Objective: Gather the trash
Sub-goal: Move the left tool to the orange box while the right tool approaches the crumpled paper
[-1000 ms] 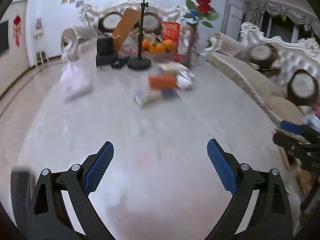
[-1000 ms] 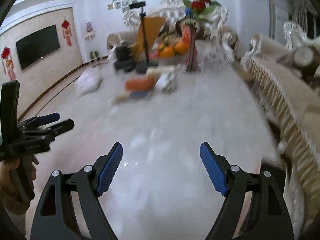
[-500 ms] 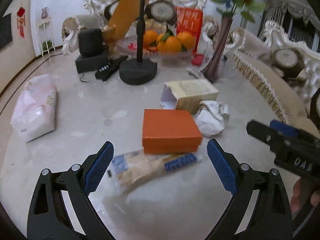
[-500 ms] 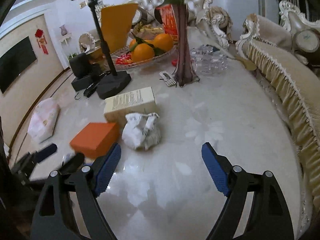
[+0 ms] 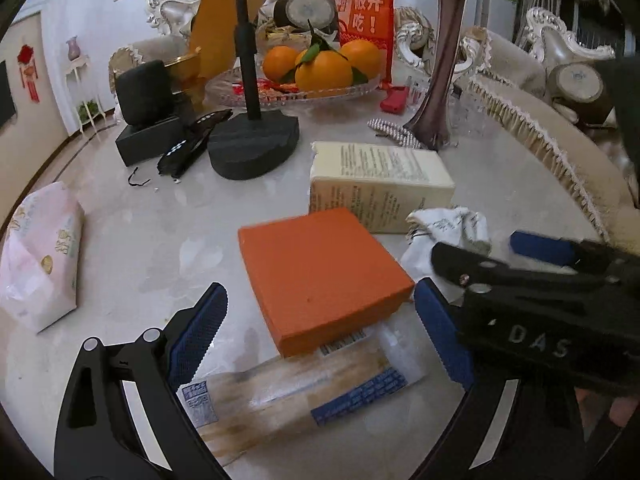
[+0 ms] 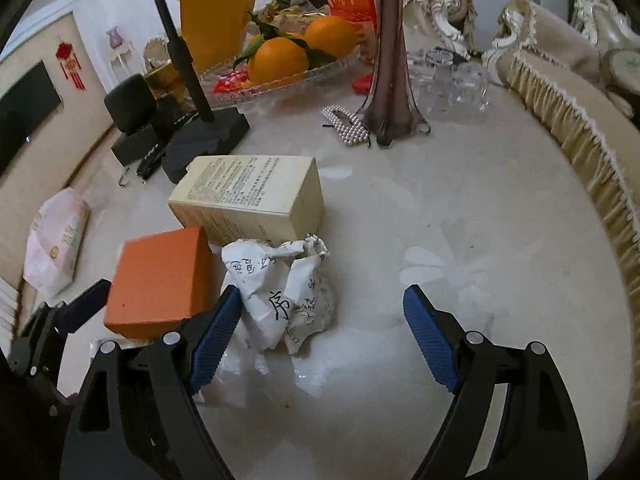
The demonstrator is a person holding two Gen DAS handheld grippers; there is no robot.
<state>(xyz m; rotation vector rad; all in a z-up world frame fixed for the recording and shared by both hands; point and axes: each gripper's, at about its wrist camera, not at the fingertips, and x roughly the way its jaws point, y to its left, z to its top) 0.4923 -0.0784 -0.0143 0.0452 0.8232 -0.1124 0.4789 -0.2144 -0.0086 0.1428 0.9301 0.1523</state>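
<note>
2 boxes [image 5: 326, 276], 3 oranges [image 5: 322, 70], 1 paper wad [image 6: 280, 292], 1 vase [image 6: 390, 60].

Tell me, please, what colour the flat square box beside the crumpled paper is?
Orange; the box shows best in the left wrist view.

Left gripper [image 5: 320, 340]: black plastic frame, triangular cut-outs in each arm, silver round rivets near finger bases, blue pads with fine knurled texture. Right gripper [image 6: 322, 332]: same build, black arms, silver rivets, blue textured pads. From left wrist view, its side bears pale raised letters "DAS" and small screw.
</note>
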